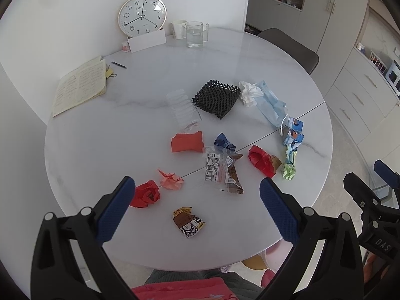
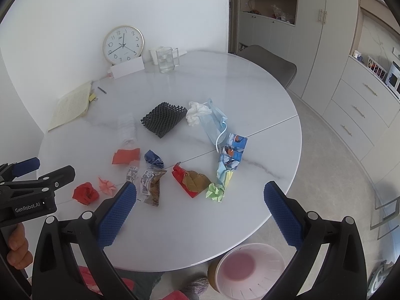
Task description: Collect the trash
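A: From the left wrist camera, the left gripper [image 1: 197,190] hangs above the near rim of the round table [image 1: 100,150], jaws spread wide and holding nothing. The brown-and-yellow wrapper [image 1: 188,222] lies low in the frame, between the pads; the red paper ball [image 1: 146,194] sits touching the left finger's tip in the picture.

B: And the other view?

A: The right gripper [image 2: 200,195] is likewise spread and empty. The pink bin [image 2: 250,270] stands on the floor at the lower right of the frame, under the table's edge. The red-and-brown wrapper [image 2: 192,181] and green crumple [image 2: 215,192] lie mid-frame.

B: How would you go about it?

A: I'd take the nearest scrap first, straddle it squarely, close low against the tabletop, then carry it over the bin's mouth before releasing.
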Demonstrator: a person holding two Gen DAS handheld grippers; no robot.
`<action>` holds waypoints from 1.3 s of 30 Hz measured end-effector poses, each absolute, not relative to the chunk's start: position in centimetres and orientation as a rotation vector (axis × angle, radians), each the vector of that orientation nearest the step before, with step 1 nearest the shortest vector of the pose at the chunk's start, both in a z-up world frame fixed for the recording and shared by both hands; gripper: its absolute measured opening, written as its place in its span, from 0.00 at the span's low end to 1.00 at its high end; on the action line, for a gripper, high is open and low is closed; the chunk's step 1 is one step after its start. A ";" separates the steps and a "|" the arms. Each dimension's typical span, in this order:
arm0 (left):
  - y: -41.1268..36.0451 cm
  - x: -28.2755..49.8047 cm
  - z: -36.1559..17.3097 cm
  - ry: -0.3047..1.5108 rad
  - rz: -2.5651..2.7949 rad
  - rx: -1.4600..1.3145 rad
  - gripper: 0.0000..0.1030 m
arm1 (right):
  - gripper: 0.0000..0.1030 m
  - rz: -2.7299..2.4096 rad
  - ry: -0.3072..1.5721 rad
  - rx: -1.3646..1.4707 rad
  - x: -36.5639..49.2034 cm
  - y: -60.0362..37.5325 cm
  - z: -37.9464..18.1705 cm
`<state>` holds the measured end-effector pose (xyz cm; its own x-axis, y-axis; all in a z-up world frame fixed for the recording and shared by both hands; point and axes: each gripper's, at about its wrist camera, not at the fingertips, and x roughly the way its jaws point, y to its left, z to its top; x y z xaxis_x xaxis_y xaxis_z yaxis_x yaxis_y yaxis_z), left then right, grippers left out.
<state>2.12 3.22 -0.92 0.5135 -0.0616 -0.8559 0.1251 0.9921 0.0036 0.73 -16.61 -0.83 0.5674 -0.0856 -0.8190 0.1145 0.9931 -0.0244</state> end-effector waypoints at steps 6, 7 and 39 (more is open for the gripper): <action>3.2 2.1 -0.9 1.026 -0.113 0.068 0.93 | 0.98 -0.123 0.966 0.033 0.5 -16.6 -0.8; 3.3 2.1 -0.9 1.026 -0.114 0.070 0.93 | 0.98 -0.123 0.967 0.032 0.5 -16.5 -0.8; 5.1 1.8 -1.7 1.003 -0.136 0.103 0.93 | 0.98 -0.076 0.972 0.067 0.2 -15.9 -2.0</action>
<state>1.83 5.07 -1.68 0.5306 -0.0665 -0.8450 0.1616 0.9866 0.0238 0.18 -15.90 -1.99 0.5611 -0.0339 -0.8270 0.0942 0.9953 0.0231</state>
